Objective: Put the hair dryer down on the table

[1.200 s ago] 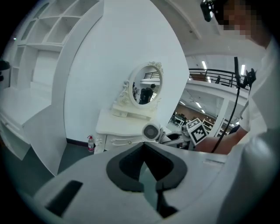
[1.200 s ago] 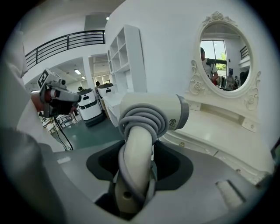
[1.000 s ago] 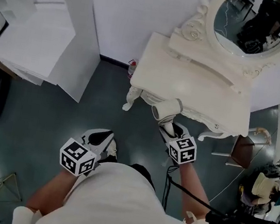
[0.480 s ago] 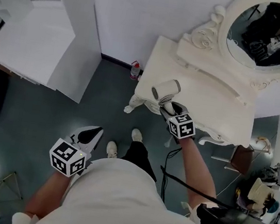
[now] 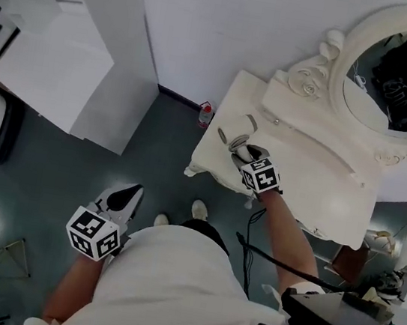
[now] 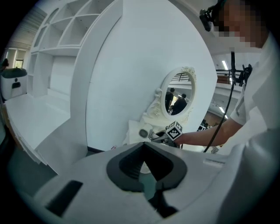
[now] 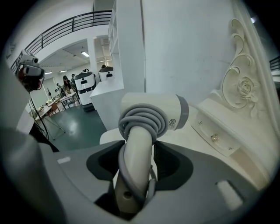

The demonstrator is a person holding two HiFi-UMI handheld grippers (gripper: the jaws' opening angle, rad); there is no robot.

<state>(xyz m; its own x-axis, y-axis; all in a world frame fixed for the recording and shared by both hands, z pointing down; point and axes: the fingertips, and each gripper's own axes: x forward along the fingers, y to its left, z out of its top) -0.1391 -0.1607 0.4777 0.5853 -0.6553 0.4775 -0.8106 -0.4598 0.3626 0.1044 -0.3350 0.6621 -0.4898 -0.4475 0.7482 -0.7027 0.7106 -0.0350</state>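
Observation:
The white hair dryer (image 5: 237, 131), its grey cord wound round the handle, is over the left part of the white dressing table (image 5: 314, 183). My right gripper (image 5: 242, 150) is shut on its handle. In the right gripper view the dryer (image 7: 153, 114) stands with its barrel level just above the tabletop, the handle pinched in my right gripper (image 7: 139, 153); whether it touches the top I cannot tell. My left gripper (image 5: 129, 191) hangs low at my left side over the floor, shut and empty. The left gripper view shows the dryer (image 6: 144, 133) far off.
An oval mirror (image 5: 406, 75) in a carved frame rises at the table's back, with a small drawer knob (image 7: 214, 138) under it. A small bottle (image 5: 206, 113) stands on the floor by the table leg. White shelving (image 5: 52, 60) stands to the left. A brown chair (image 5: 348, 259) is at the right.
My right gripper has carried the hair dryer from the table's front edge further in over the tabletop. The left gripper stays low at my side.

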